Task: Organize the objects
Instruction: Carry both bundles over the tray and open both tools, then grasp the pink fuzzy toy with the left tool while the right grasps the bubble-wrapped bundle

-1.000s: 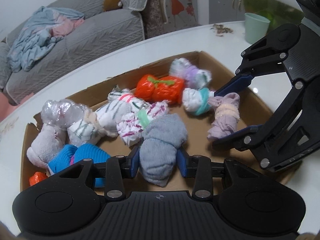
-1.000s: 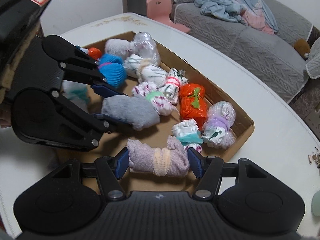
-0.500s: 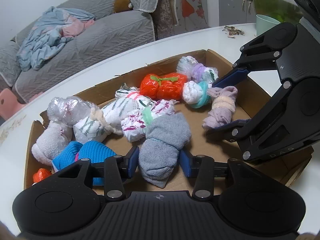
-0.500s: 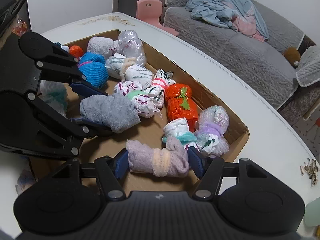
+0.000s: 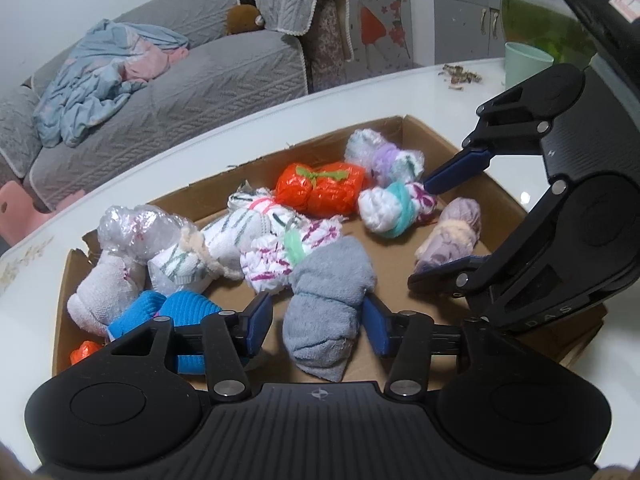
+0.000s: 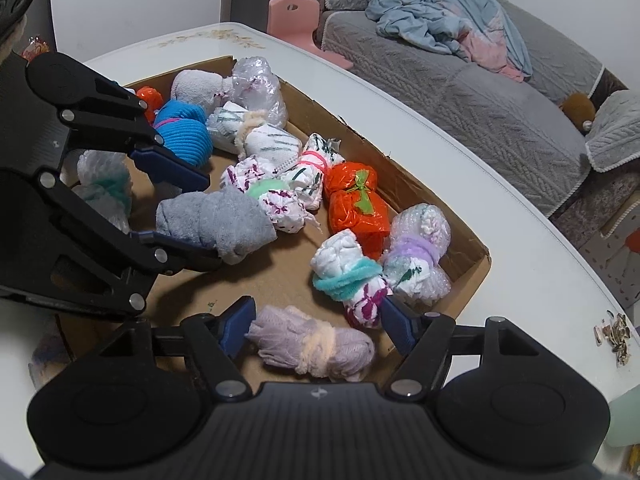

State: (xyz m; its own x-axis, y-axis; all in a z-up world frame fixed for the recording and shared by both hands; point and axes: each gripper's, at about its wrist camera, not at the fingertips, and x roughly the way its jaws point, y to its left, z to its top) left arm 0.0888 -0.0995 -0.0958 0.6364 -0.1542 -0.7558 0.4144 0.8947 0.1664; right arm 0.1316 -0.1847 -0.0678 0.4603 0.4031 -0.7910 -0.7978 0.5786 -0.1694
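Two hand-held grippers hover over your cardboard box (image 5: 504,196) on the white counter (image 5: 200,148). Your left hand-held gripper (image 5: 318,322) has just been opening, pads clear of the grey sock bundle (image 5: 328,304) lying between them. Your right hand-held gripper (image 6: 316,326) has likewise been opening around the lilac sock bundle (image 6: 312,344), which rests on the box floor.

I see a brown box (image 6: 472,268) on my white surface (image 6: 500,216). In it: a grey roll (image 5: 328,304), a lilac roll (image 6: 312,346) banded in peach, an orange bundle (image 6: 358,204) tied green, a bright blue roll (image 6: 184,134), and a white bundle (image 6: 348,276) with a teal band and magenta marks. Both tools have black frames and blue pads (image 5: 258,322).
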